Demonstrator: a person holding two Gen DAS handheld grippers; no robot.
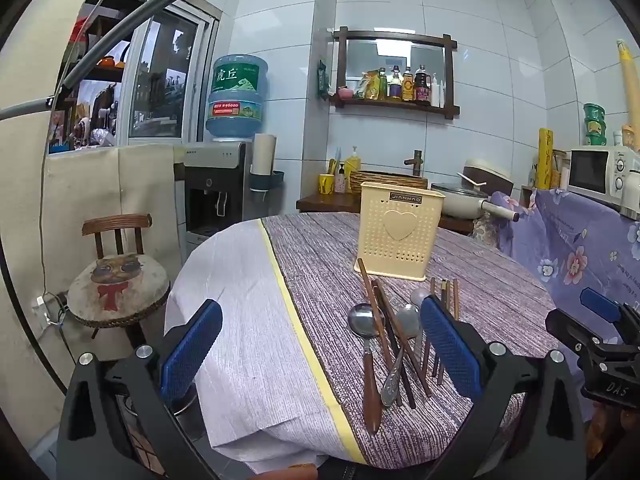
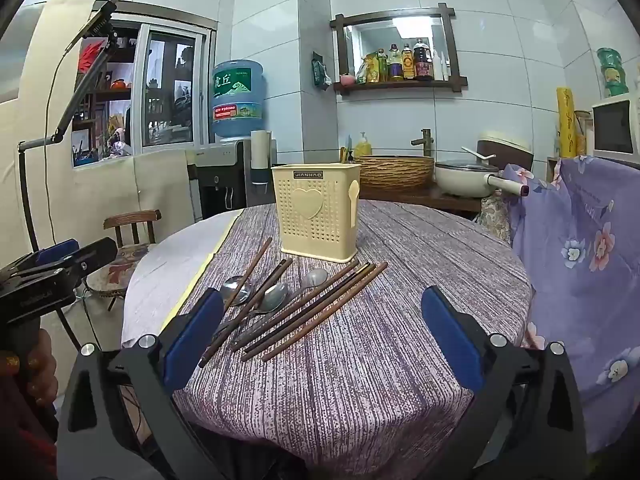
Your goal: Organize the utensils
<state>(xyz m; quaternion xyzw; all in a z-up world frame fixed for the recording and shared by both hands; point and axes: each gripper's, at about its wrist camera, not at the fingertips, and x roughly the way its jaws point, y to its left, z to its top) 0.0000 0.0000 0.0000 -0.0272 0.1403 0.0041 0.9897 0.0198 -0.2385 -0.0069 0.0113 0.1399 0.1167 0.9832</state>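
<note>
A cream perforated utensil holder (image 1: 399, 232) with a heart on its front stands upright on the round table; it also shows in the right wrist view (image 2: 316, 212). In front of it lie several brown chopsticks (image 2: 316, 310) and three metal spoons (image 2: 276, 296), loosely piled; the pile also shows in the left wrist view (image 1: 394, 340). My left gripper (image 1: 320, 348) is open and empty, above the table's near edge, left of the pile. My right gripper (image 2: 324, 332) is open and empty, above the table just before the pile.
The table has a purple striped cloth (image 2: 360, 360) and a white cloth (image 1: 248, 320) on its left part. A wooden chair (image 1: 118, 280) stands left of the table. A flowered purple cloth (image 2: 588, 248) hangs on the right. A counter with a pot (image 2: 468, 178) and basket is behind.
</note>
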